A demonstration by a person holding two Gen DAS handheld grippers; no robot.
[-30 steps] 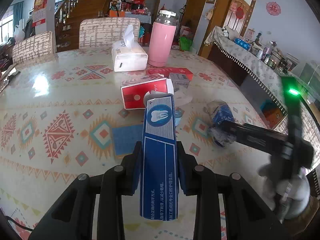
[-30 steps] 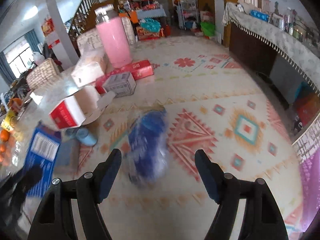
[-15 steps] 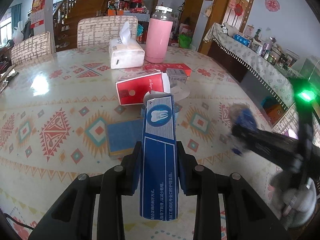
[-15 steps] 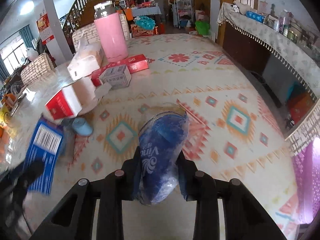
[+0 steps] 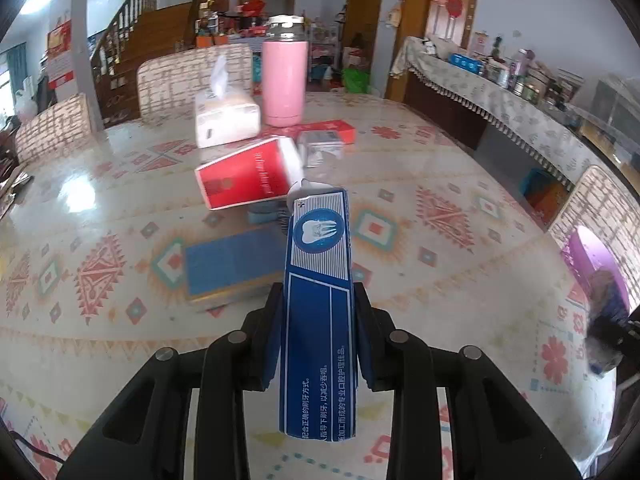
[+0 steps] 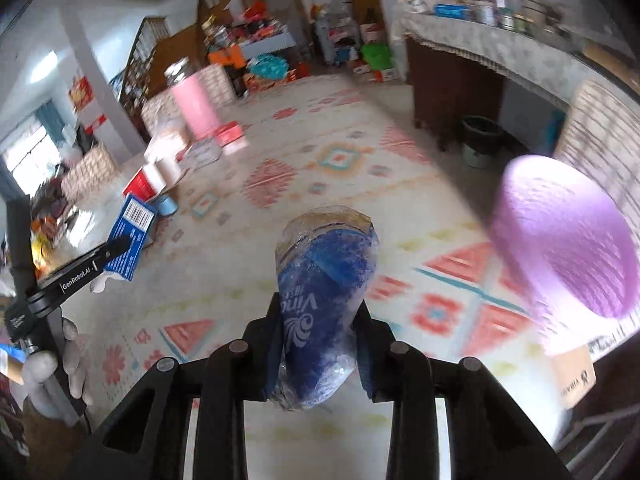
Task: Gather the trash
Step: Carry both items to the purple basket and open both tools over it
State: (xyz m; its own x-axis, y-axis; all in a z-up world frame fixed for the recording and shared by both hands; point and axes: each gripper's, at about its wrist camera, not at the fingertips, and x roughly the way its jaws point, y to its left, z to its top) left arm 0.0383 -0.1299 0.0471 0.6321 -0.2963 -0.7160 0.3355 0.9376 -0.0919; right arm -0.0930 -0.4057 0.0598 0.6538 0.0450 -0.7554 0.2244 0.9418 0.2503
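Note:
In the left wrist view my left gripper (image 5: 318, 309) is shut on a long blue toothpaste box (image 5: 318, 248), held above the patterned table (image 5: 440, 184). In the right wrist view my right gripper (image 6: 320, 320) is shut on a crumpled blue plastic wrapper (image 6: 328, 264), held over the table's right side. A blurred purple bin (image 6: 560, 236) stands close to its right, past the table edge. That view also shows the left gripper (image 6: 120, 245) far left with the toothpaste box (image 6: 132, 232). In the left wrist view the purple bin (image 5: 596, 264) is at the far right.
On the table lie an open red box (image 5: 244, 178), a flat blue pad (image 5: 228, 264), a tissue pack (image 5: 224, 116), a pink bottle (image 5: 284, 80) and small boxes (image 5: 320, 146). Chairs (image 5: 192, 76) stand behind. A dark waste bin (image 6: 480, 140) stands by the sideboard.
My right gripper closed on the blue wrapper, lifted it off the table and carried it right toward the purple bin. The left gripper drifted a little, still holding the toothpaste box.

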